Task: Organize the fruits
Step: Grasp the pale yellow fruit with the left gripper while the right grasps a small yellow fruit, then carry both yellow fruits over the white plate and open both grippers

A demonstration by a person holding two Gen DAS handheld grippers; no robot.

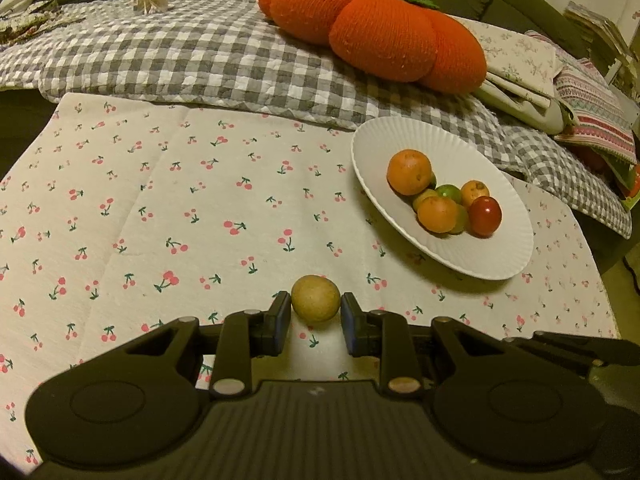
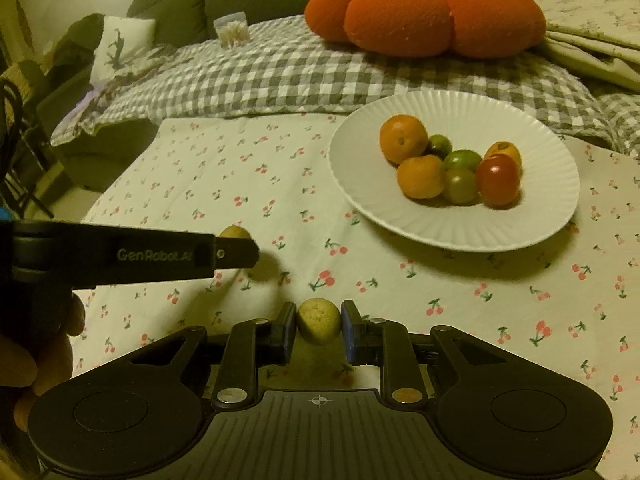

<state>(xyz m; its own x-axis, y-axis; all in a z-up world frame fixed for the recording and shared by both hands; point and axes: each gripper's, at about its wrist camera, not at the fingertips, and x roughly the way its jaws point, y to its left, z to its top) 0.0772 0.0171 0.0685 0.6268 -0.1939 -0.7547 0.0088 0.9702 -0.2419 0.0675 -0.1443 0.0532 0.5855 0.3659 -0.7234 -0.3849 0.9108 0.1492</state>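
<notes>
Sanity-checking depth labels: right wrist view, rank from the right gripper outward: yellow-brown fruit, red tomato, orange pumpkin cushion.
1. Yellow-brown fruit: clamped in the jaws of the right gripper, bottom centre.
2. Red tomato: on the white plate, up and to the right.
3. Orange pumpkin cushion: beyond the plate, on the checked blanket, top of view.

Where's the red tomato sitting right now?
The red tomato lies on the white plate, at the right end of the fruit pile, touching a green fruit and in front of a small orange one.

"GenRobot.AI" is printed in pale letters on the black side of the left gripper (image 2: 236, 246), seen at the left of the right wrist view.
</notes>
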